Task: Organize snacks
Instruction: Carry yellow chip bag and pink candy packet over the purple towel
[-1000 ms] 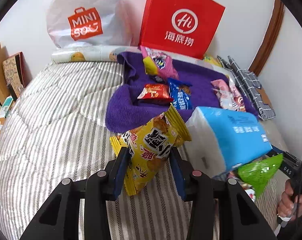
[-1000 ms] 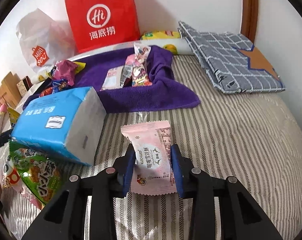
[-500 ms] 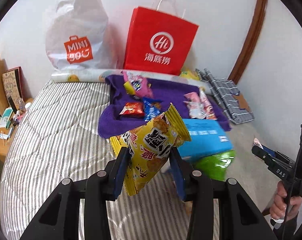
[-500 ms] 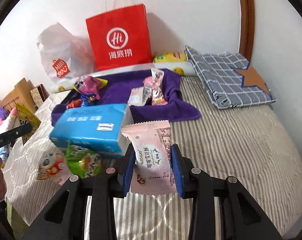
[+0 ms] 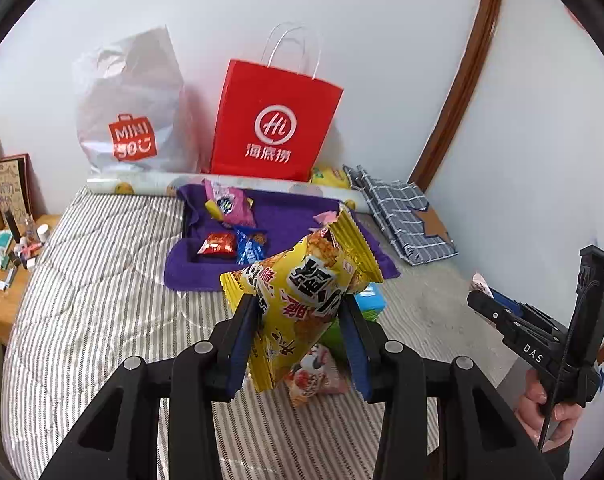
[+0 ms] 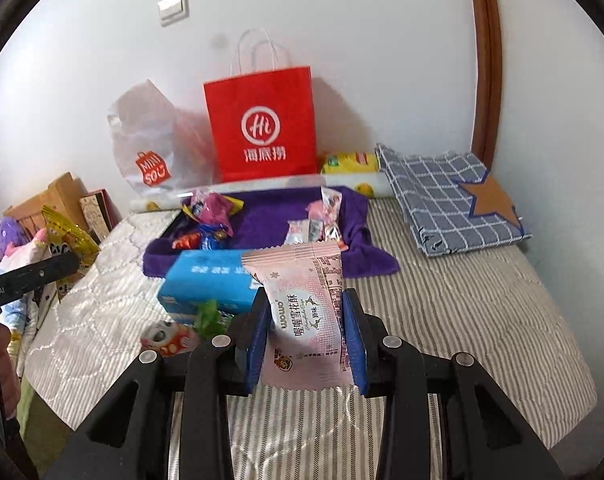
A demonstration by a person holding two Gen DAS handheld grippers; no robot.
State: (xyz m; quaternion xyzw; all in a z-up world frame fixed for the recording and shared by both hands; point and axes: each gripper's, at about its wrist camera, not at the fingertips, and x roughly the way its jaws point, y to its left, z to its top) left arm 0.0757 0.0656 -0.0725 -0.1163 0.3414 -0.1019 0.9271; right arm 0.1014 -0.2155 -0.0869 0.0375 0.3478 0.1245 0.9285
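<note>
Left tool: the left tool (image 5: 298, 344) pinches a crinkled yellow foil snack bag (image 5: 302, 296) between its blue pads; the bag tilts to the right, raised above the bed.
Right tool: the right tool (image 6: 306, 340) pinches a flat pale pink snack packet (image 6: 302, 312) at both side edges, upright and clear of the bed.
Hand: at the right edge of the left view, a person's hand (image 5: 549, 404) grips the handle of the other tool.
Bed: a grey-and-white striped quilted bed (image 6: 441, 312) lies below both tools.
Near items: a small white-and-red printed snack pouch (image 6: 166, 336) and a green foil bag (image 6: 208, 314) lie just in front of a blue plastic-wrapped tissue pack (image 6: 206, 276).
Towel: beyond the tissue pack, a purple towel (image 6: 270, 212) is spread on the bed; it carries a magenta bag (image 6: 214, 204), red and blue packets on its left, and pink-and-silver packets (image 6: 321, 220) on its right.
Cushion: a folded blue checked cloth with a brown star (image 6: 449, 196) lies to the right of the towel.
Far end: a red paper carrier bag with white handles (image 6: 262, 124) and a white plastic shopping bag (image 6: 154, 144) stand against the white wall.
</note>
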